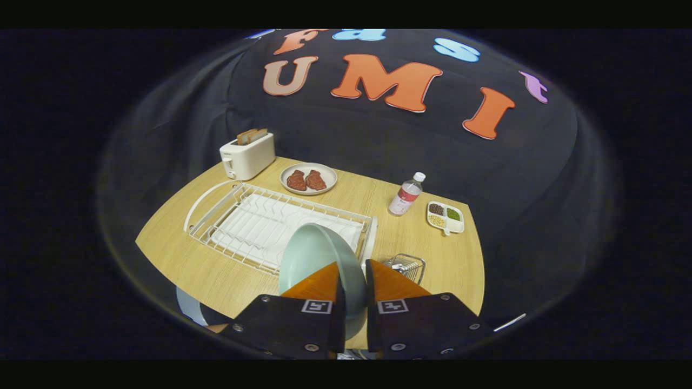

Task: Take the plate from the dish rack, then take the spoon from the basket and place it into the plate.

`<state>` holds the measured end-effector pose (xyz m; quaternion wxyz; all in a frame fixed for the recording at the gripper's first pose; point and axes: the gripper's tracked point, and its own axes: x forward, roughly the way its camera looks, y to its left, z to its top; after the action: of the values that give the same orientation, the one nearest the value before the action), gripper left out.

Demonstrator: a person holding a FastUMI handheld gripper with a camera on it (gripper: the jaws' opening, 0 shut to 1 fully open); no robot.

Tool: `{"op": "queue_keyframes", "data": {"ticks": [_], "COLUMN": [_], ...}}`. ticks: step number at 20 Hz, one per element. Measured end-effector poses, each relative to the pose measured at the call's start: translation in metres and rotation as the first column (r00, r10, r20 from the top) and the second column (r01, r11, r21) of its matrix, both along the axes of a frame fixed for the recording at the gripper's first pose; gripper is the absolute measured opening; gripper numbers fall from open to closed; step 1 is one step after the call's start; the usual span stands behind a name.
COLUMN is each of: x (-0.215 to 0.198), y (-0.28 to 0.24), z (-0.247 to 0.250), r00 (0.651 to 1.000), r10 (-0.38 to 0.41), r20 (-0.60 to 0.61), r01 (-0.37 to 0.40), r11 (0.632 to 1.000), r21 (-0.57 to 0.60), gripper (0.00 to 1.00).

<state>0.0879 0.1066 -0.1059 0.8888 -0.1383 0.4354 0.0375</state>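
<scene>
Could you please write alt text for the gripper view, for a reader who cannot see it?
The gripper is shut on a pale green round plate, held on edge above the white wire dish rack on a light wooden table. Beyond the rack stand a white toaster, a plate of meat, a plastic bottle and a divided tray; a wire basket sits beside the fingers.
</scene>
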Motion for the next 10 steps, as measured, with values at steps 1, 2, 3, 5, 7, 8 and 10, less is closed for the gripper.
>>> {"op": "queue_keyframes", "data": {"ticks": [1,2,3,5,7,8,10], "x": [-0.01,-0.018,-0.026,-0.04,-0.051,-0.055,-0.068], "y": [0.002,0.005,0.007,0.008,0.008,0.01,0.016], "z": [-0.004,-0.009,-0.014,-0.026,-0.04,-0.047,-0.06], "r00": [1.0,1.0,0.999,0.998,0.996,0.995,0.992], "r10": [0.011,0.023,0.029,0.041,0.047,0.05,0.062], "r20": [-0.007,-0.017,-0.027,-0.048,-0.071,-0.084,-0.111], "r01": [-0.011,-0.022,-0.029,-0.039,-0.042,-0.043,-0.048], "r11": [1.0,1.0,0.999,0.998,0.996,0.995,0.991], "r21": [0.008,0.019,0.033,0.051,0.073,0.087,0.125], "gripper": [0.16,0.16,0.16,0.16,0.16,0.16,0.16]}}
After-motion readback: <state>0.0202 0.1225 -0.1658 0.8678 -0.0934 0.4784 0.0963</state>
